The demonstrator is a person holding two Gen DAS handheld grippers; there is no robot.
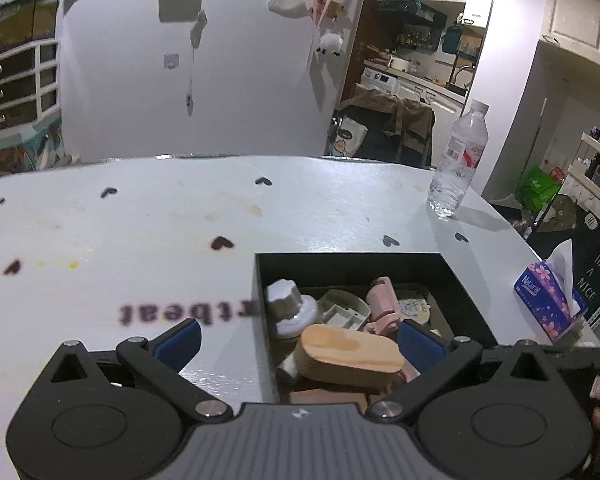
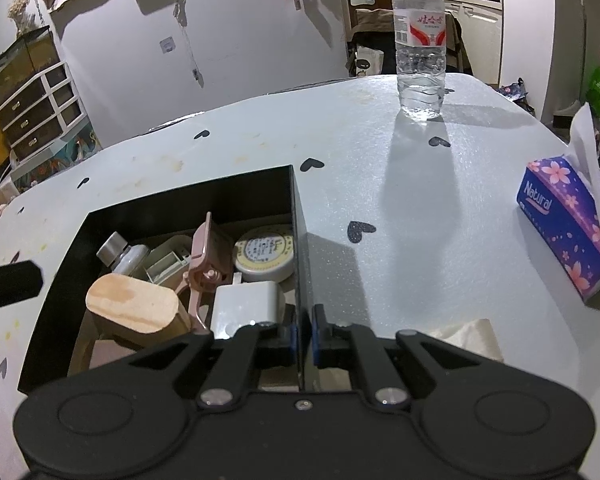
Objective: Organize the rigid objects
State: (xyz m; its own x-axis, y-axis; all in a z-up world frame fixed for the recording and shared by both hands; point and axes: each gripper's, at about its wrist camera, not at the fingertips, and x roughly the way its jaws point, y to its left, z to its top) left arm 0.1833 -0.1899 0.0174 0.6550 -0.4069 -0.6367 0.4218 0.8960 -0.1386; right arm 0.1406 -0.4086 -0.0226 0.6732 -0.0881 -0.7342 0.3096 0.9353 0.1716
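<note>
Left tongs [image 1: 298, 340] stand wide apart and hold nothing, poised over the near left corner of the black box [image 2: 180, 188]. Inside the box, from left: a silver-capped bottle [image 2: 118, 254], a wooden block [image 2: 134, 304], a pink clip [image 2: 202, 264], a white adapter [image 2: 248, 304] and a round tin [image 2: 265, 256]. Right tongs [image 2: 302, 334] are pinched tight on the box's right wall. Beyond, the worktop [image 2: 380, 168] carries only a water bottle [image 2: 420, 40] and tissue pack [image 2: 560, 216]; the gathering appears essentially complete.

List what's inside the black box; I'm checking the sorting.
Black box holds a wooden block, pink clip, round tin, white charger, small bottle, grey tray. Anything beneath them is covered.
</note>
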